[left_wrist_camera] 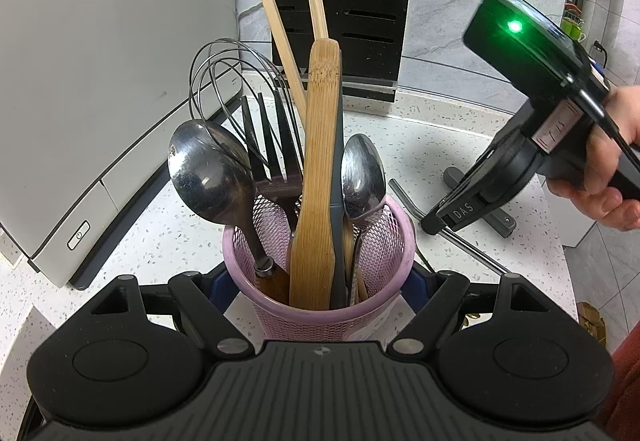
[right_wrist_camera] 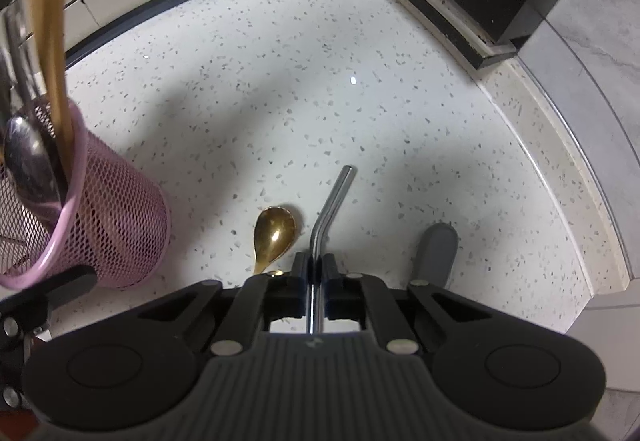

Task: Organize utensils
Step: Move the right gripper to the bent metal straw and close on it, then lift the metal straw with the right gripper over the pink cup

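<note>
- Right claw (right_wrist_camera: 319,265) points steeply down at the counter, its two jaws pinched tight on a bent metal straw (right_wrist_camera: 329,207). The straw's angled end sticks out ahead of the jaws and seems to lie on the counter, not yet lifted.
- Left claw (left_wrist_camera: 320,283) holds a pink mesh cup (left_wrist_camera: 362,315) from both sides, steadying it upright on the counter; its fingertips are mostly hidden behind the cup.
- Just left of the straw lies a gold spoon (right_wrist_camera: 275,235), bowl up, loose on the counter. To the straw's right lies a grey handle (right_wrist_camera: 437,251); what tool it belongs to cannot be told.
- Inside the cup stand two steel spoons, a wire whisk (left_wrist_camera: 224,81), a black slotted spatula, a bamboo spatula (left_wrist_camera: 318,169) and wooden sticks that may be tongs or chopsticks.
- Progress, as a judgement: most utensils are already in the cup. The straw is gripped but not yet moved; the gold spoon and the grey-handled piece remain to be gathered.
- White speckled counter (right_wrist_camera: 280,101) is otherwise clean, with soft shadows across it.
- Behind stands a pale grey appliance (left_wrist_camera: 112,81) with a power button, and a black slotted block (left_wrist_camera: 340,1) against a grey marbled wall. A person's hand (left_wrist_camera: 612,177) grips the right tool's handle.
</note>
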